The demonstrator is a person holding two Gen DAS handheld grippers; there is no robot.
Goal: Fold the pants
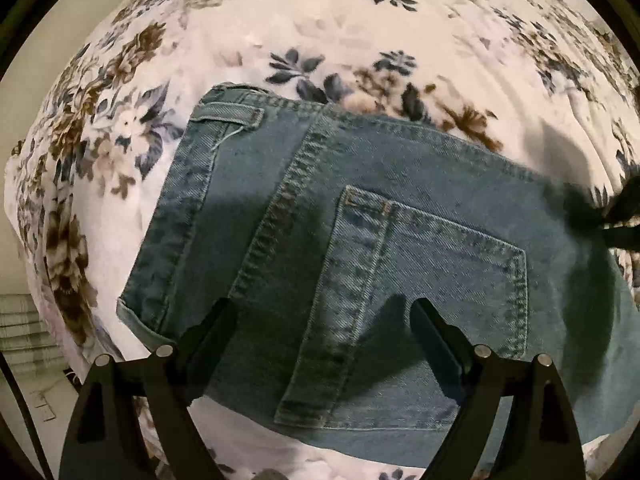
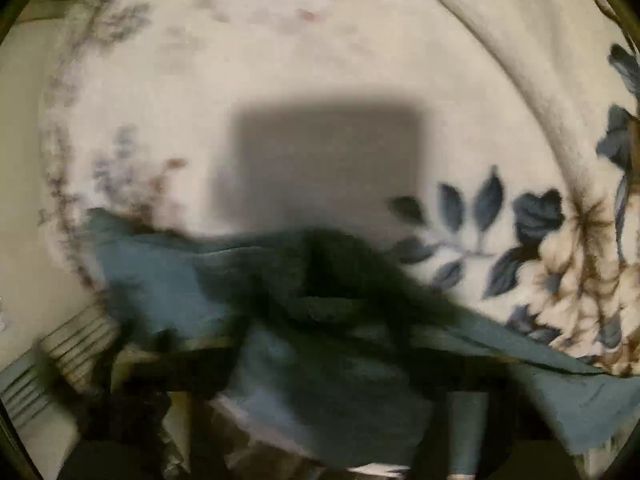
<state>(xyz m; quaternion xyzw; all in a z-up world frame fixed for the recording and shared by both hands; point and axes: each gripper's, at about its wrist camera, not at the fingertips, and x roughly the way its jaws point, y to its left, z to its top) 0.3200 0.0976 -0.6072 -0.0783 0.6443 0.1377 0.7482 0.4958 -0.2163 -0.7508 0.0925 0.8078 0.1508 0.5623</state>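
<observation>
Blue denim pants [image 1: 360,216] lie on a floral blanket, back pocket [image 1: 432,264] up, waistband toward the left. My left gripper [image 1: 320,320] is open just above the pants, one finger on each side of the pocket's lower part, holding nothing. The right gripper shows as a dark shape at the pants' right edge [image 1: 624,208]. In the blurred right wrist view the denim [image 2: 320,340] is bunched over the fingers, which are mostly hidden; whether the jaws are shut on the cloth cannot be told.
The white blanket with blue and brown flowers [image 1: 360,20] covers the bed all around. The bed's left edge [image 1: 24,240] drops to a pale floor. A raised fold of blanket [image 2: 520,60] runs across the right wrist view's upper right.
</observation>
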